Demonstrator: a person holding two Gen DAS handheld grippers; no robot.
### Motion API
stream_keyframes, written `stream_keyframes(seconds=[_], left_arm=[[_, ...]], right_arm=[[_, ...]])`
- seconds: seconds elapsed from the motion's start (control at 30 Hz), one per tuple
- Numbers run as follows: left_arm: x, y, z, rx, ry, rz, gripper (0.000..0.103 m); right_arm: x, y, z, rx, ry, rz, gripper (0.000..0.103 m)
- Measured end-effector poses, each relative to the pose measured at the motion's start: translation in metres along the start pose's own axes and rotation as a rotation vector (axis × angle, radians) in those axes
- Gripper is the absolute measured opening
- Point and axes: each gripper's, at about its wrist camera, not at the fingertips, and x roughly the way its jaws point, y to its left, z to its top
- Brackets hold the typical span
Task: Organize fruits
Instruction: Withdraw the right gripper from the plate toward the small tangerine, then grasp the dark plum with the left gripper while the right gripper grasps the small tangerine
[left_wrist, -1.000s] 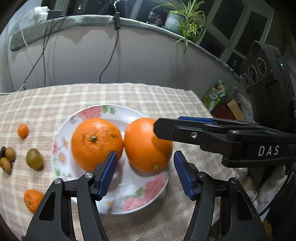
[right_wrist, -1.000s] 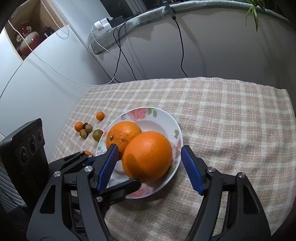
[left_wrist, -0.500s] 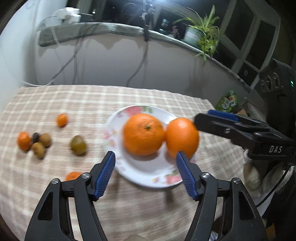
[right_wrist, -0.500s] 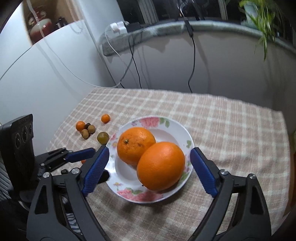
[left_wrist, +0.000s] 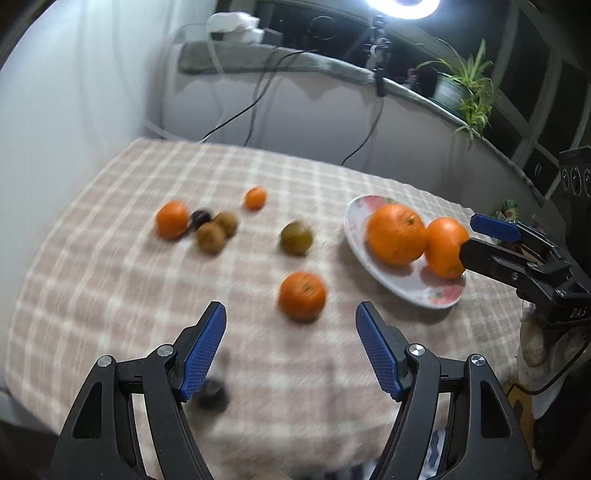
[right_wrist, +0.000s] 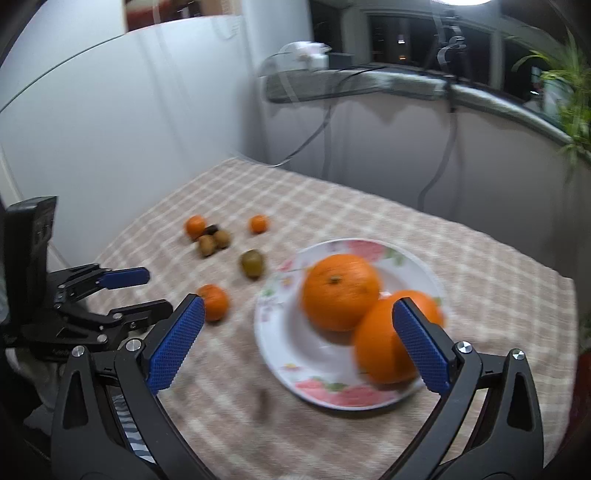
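Note:
Two big oranges (left_wrist: 395, 234) (left_wrist: 445, 246) lie on a flowered plate (left_wrist: 413, 291), which also shows in the right wrist view (right_wrist: 295, 354). A small mandarin (left_wrist: 302, 295) lies on the cloth just ahead of my left gripper (left_wrist: 290, 349), which is open and empty. A green kiwi (left_wrist: 295, 238), a tiny orange (left_wrist: 255, 198) and a cluster of small fruits (left_wrist: 210, 230) lie further left. My right gripper (right_wrist: 295, 343) is open and empty above the plate's near edge.
A checked cloth (left_wrist: 110, 258) covers the table; its front edge is close under both grippers. A wall stands at the left, a ledge with cables and a plant (left_wrist: 465, 88) behind. A small dark object (left_wrist: 214, 391) lies near the left gripper's finger.
Both grippers have pulled back and up from the plate. The left gripper has swung left, so the loose fruits now sit ahead of it. The oranges stay on the plate.

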Motion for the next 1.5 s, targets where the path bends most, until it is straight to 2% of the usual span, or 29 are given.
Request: stream_keyframes(seconds=[0.13, 0.27, 0.33, 0.47, 0.57, 0.7, 0.97, 1.2, 1.37, 1.5], left_arm=[[-0.007, 0.024, -0.018, -0.082, 0.021, 0.005, 0.071], [-0.012, 0.034, -0.030, -0.105, 0.019, 0.026, 0.063], [-0.012, 0.037, -0.035, -0.108, 0.019, 0.026, 0.058], [-0.007, 0.044, -0.041, -0.134, 0.029, 0.017, 0.054], [-0.001, 0.044, -0.044, -0.122, 0.041, 0.029, 0.042], [0.003, 0.043, -0.048, -0.086, 0.038, 0.067, 0.041], [0.004, 0.045, -0.049, -0.084, 0.040, 0.061, 0.039], [0.003, 0.045, -0.051, -0.066, 0.046, 0.067, 0.033], [0.003, 0.042, -0.053, -0.041, 0.046, 0.067, 0.027], [0.003, 0.041, -0.054, -0.034, 0.045, 0.054, 0.023]], right_arm=[[0.010, 0.021, -0.006, -0.041, 0.011, 0.044, 0.100], [0.023, 0.037, -0.012, -0.058, 0.054, 0.103, 0.084], [0.031, 0.046, -0.015, -0.072, 0.074, 0.117, 0.078], [0.048, 0.058, -0.018, -0.072, 0.109, 0.154, 0.067], [0.061, 0.065, -0.019, -0.072, 0.137, 0.169, 0.058], [0.077, 0.073, -0.018, -0.091, 0.160, 0.159, 0.056], [0.103, 0.082, -0.018, -0.130, 0.195, 0.128, 0.055], [0.113, 0.085, -0.016, -0.160, 0.211, 0.098, 0.052], [0.119, 0.083, -0.015, -0.167, 0.232, 0.078, 0.042], [0.122, 0.083, -0.016, -0.166, 0.239, 0.085, 0.042]])
